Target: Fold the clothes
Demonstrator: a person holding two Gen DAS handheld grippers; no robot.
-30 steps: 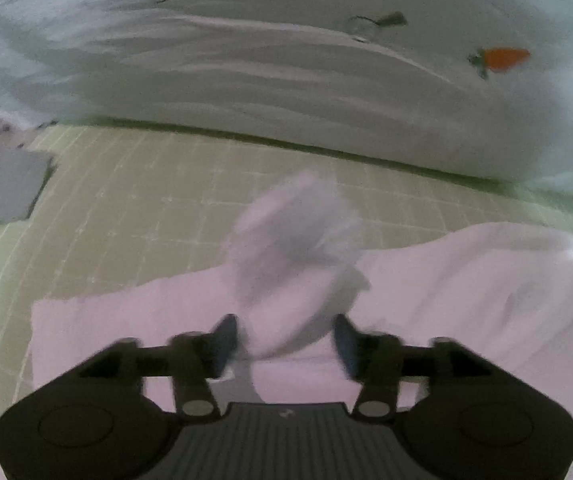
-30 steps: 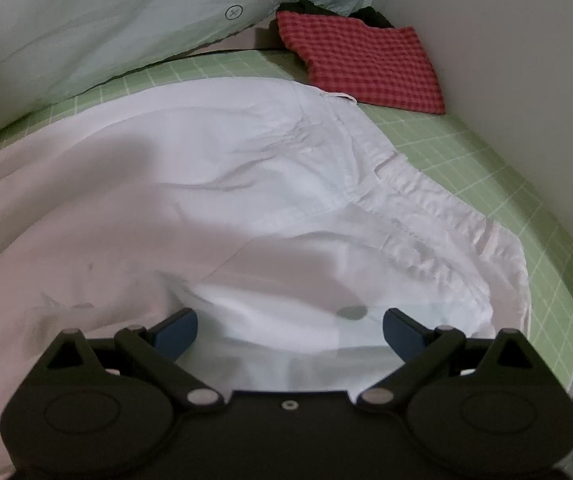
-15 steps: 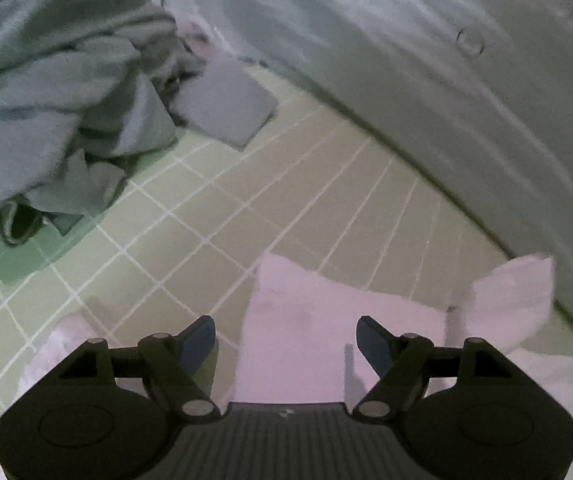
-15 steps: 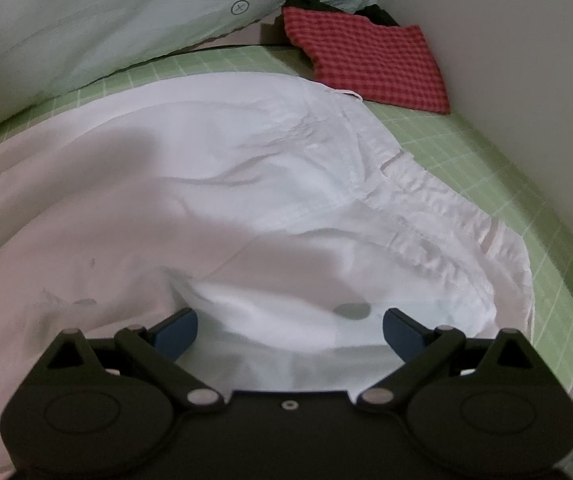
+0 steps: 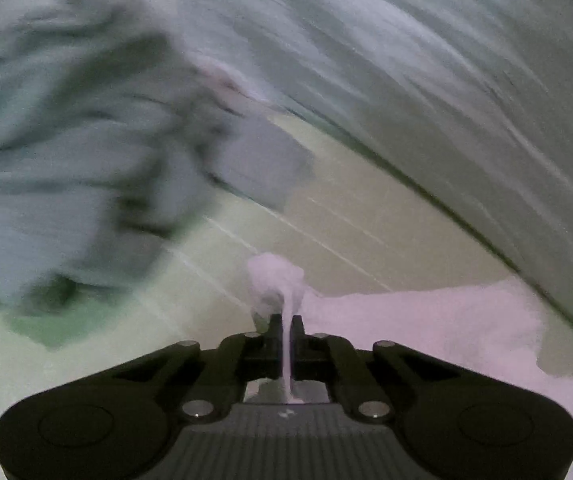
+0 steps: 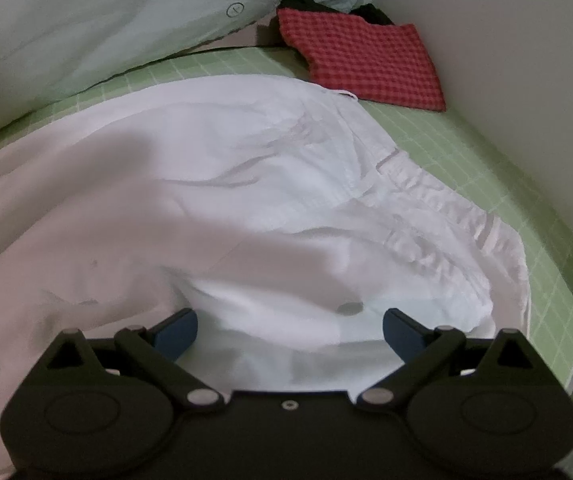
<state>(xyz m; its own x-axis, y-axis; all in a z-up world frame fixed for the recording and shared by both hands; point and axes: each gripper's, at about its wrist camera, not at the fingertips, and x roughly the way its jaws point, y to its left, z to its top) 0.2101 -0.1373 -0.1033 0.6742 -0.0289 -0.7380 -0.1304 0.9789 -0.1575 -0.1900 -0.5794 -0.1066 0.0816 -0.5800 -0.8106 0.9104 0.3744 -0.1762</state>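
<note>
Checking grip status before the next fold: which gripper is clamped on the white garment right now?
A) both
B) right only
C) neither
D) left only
D: the left gripper is shut with a ridge of the white garment pinched between its fingers, while the right gripper hovers over the cloth with its jaws spread wide.

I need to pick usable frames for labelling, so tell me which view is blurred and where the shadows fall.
Left wrist view: heavy motion smear over the grey clothes pile and mat; only the left gripper, shut on a pinch of white garment, looks sharp. Right wrist view: mostly crisp; a broad soft shadow crosses the white garment ahead of the open right gripper; the red cloth is evenly lit.
</note>
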